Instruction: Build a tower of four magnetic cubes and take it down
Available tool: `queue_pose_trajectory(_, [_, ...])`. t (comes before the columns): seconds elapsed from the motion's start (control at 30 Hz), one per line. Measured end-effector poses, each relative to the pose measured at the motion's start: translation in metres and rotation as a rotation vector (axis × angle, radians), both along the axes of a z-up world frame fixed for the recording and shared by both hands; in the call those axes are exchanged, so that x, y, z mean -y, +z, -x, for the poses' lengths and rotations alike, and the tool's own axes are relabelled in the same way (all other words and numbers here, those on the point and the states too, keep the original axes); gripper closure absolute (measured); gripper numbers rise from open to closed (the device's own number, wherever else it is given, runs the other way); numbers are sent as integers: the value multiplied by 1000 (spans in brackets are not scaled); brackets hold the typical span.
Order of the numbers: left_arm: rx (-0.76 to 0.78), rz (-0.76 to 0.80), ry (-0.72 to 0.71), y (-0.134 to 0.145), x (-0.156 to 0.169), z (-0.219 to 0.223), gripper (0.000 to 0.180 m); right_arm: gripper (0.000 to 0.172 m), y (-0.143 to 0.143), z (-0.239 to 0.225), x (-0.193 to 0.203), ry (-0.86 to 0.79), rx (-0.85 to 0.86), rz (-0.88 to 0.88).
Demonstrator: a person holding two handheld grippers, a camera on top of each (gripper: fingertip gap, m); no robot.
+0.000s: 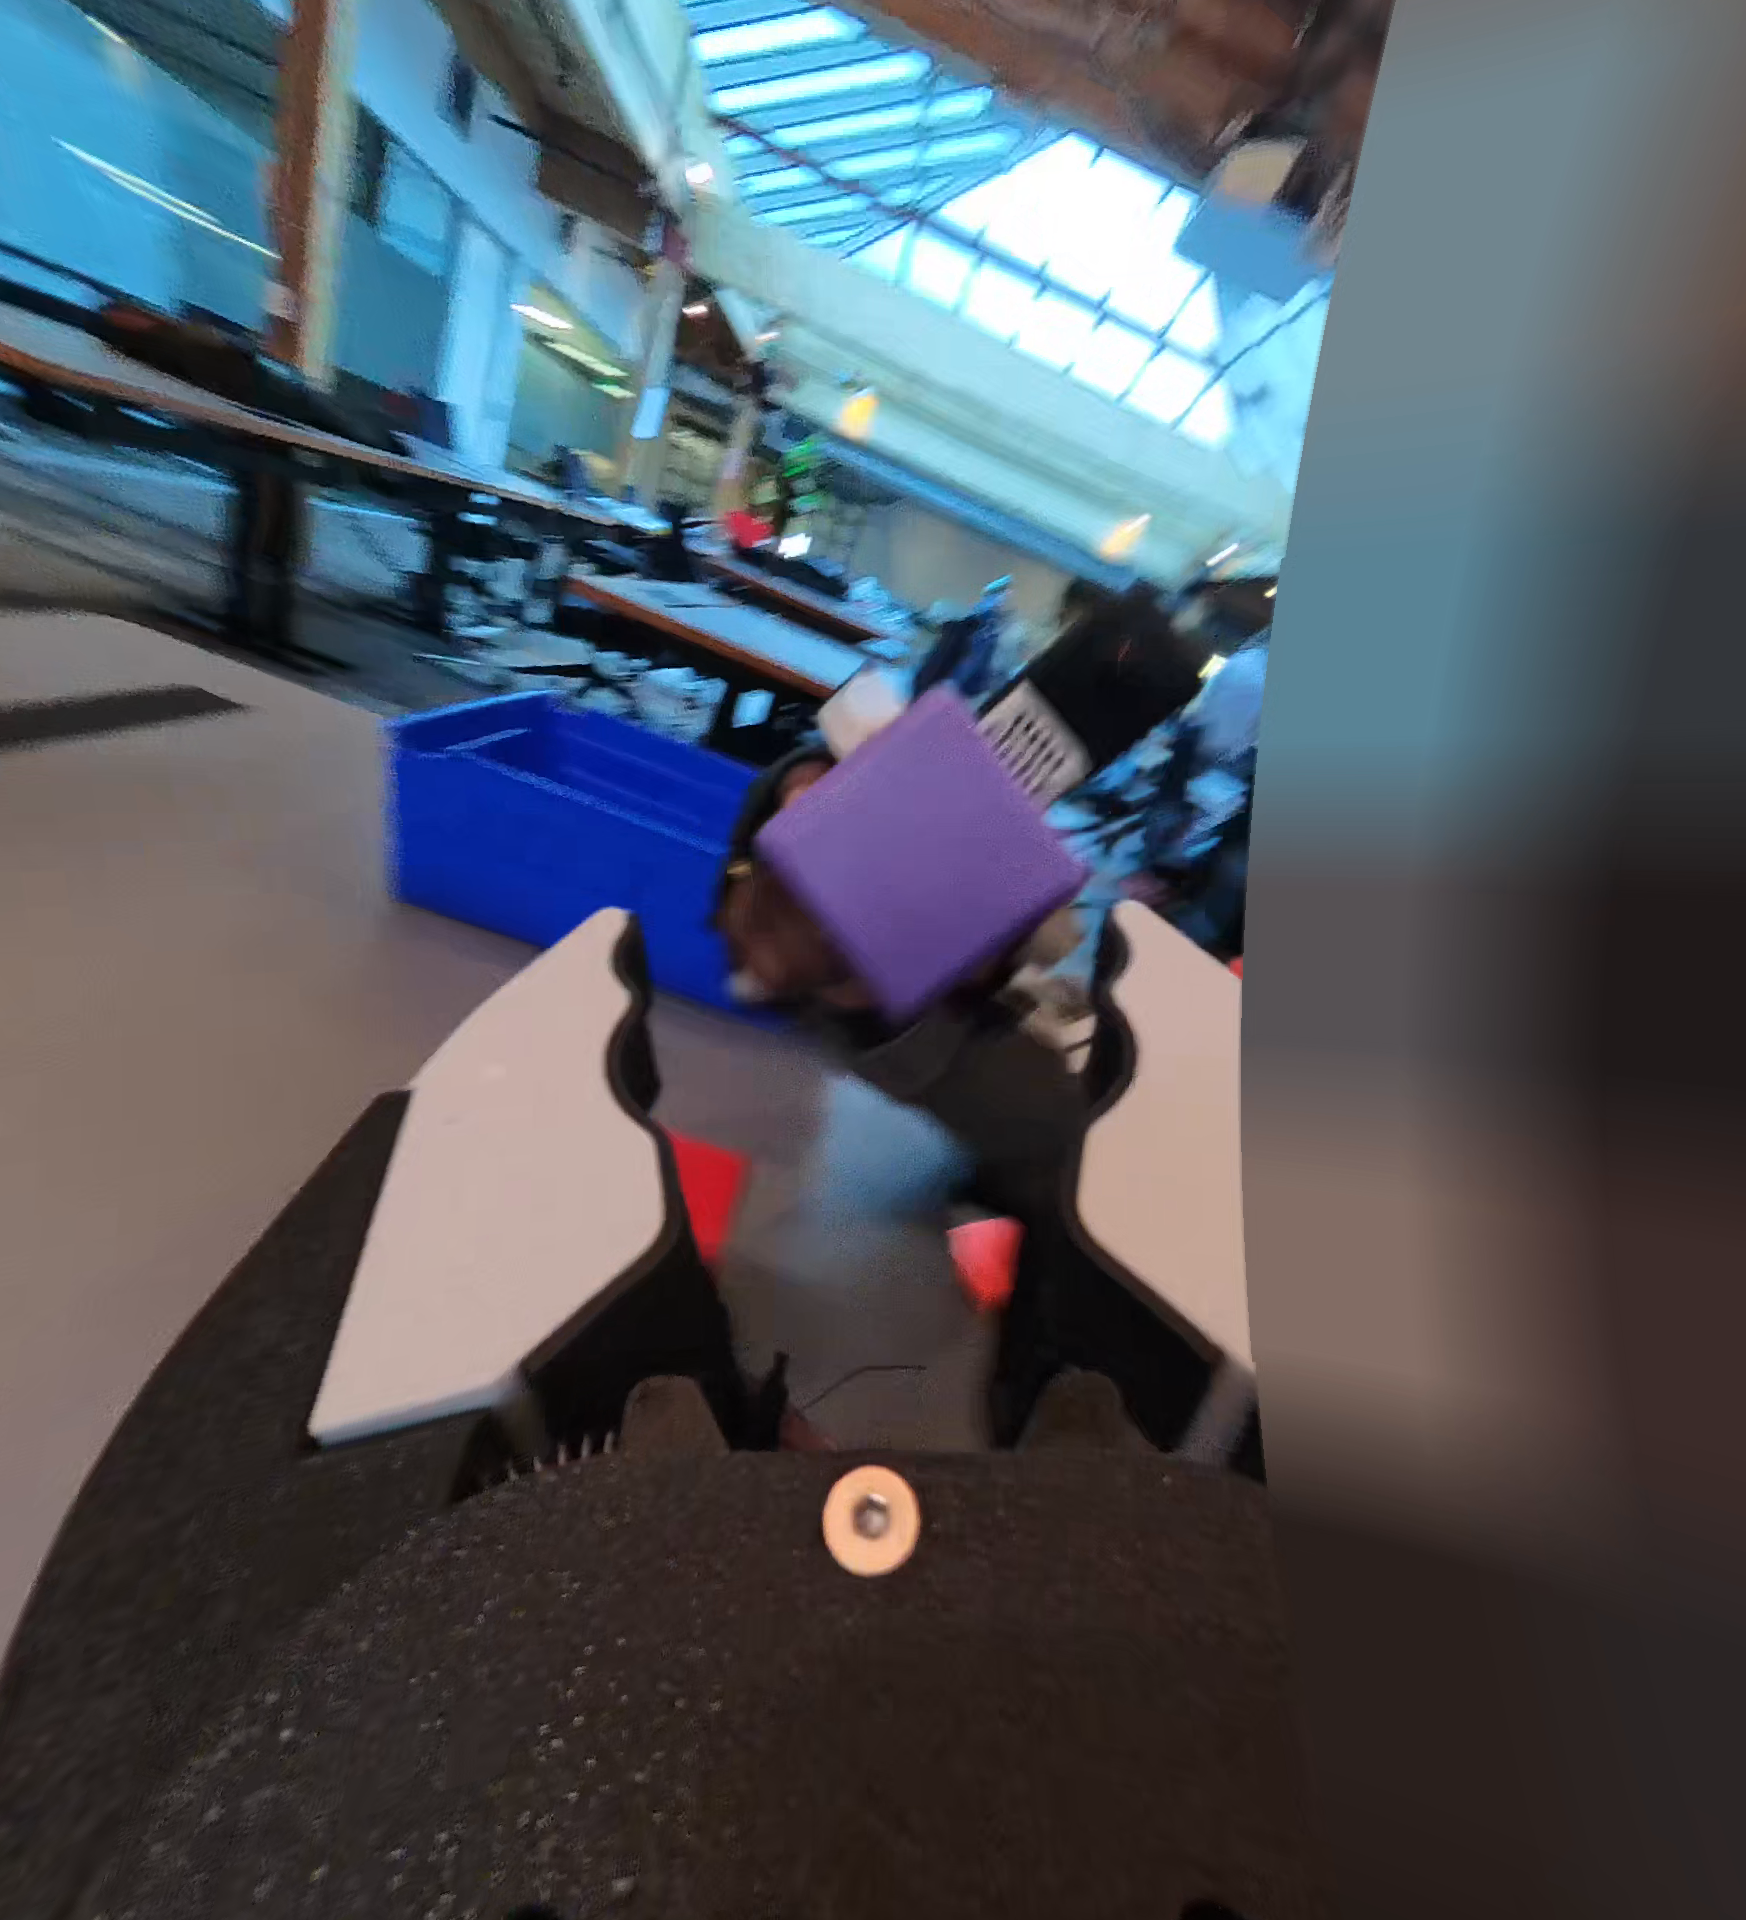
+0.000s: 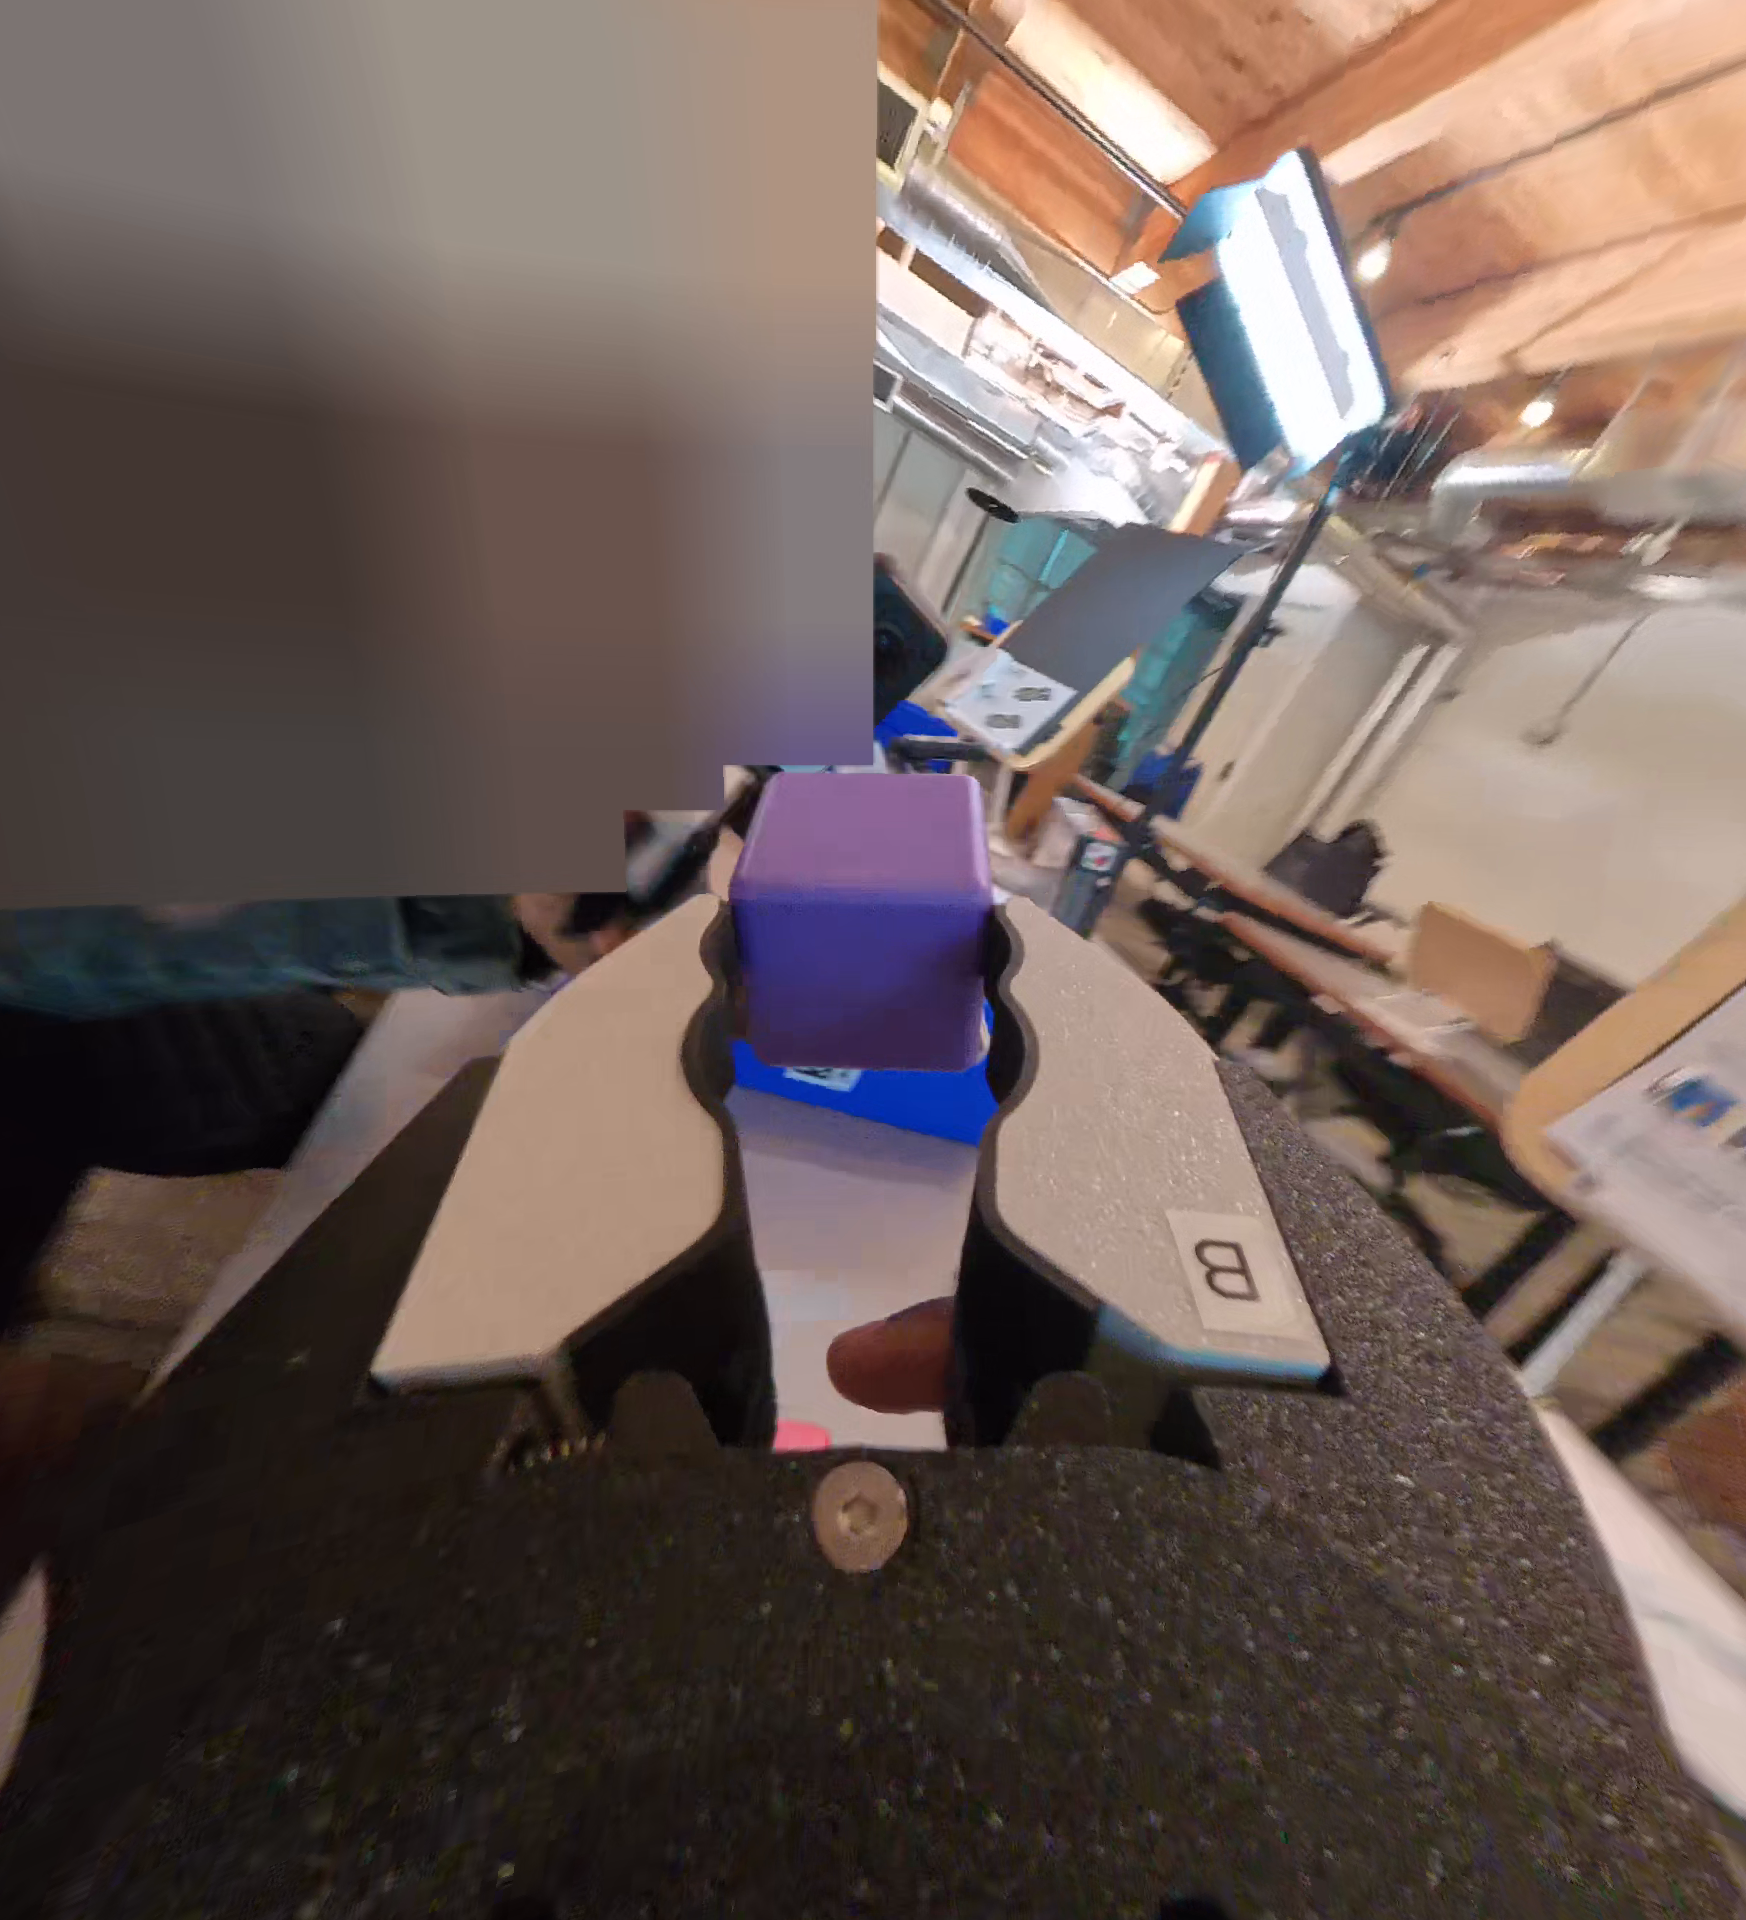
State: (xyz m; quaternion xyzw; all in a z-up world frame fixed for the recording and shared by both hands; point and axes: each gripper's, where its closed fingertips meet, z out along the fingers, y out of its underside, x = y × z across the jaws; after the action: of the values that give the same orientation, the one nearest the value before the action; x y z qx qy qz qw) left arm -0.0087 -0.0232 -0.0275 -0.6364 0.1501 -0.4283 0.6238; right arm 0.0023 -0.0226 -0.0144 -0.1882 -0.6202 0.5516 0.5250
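My right gripper (image 2: 858, 914) is shut on a purple cube (image 2: 858, 935), with both pads pressed on its sides, and holds it up in the air. The same purple cube (image 1: 916, 852) shows tilted in the left wrist view, just beyond my fingertips. My left gripper (image 1: 869, 914) is open and empty, its fingers (image 1: 536, 1091) spread wide and touching nothing. Below and between them, two red pieces (image 1: 708, 1195) (image 1: 988, 1252) lie blurred on the grey table (image 1: 121, 935). The left wrist view is motion-blurred.
A blue bin (image 1: 536, 821) stands on the table behind the cube; it also shows under the cube in the right wrist view (image 2: 879, 1101). A light panel on a stand (image 2: 1284, 312) and long work tables (image 2: 1316, 935) are in the background.
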Motion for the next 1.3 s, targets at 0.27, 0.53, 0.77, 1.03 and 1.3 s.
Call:
queue_pose_trajectory(0.27, [-536,36,-2,-114,-39,-17,93,126,-48,-17,-36,172,284,253])
queue_pose_trajectory(0.53, [-664,49,-86,-150,-50,-35,131,126,-77,-16,-50,147,344,297])
queue_pose_trajectory(0.77, [-661,52,-103,-150,-49,-37,131,126,-87,-14,-41,165,390,255])
queue_pose_trajectory(1.03, [-666,43,-99,-149,-49,-37,131,126,-102,-12,-40,179,450,265])
queue_pose_trajectory(1.3, [-664,46,-99,-150,-49,-37,131,126,-102,-12,-41,192,455,272])
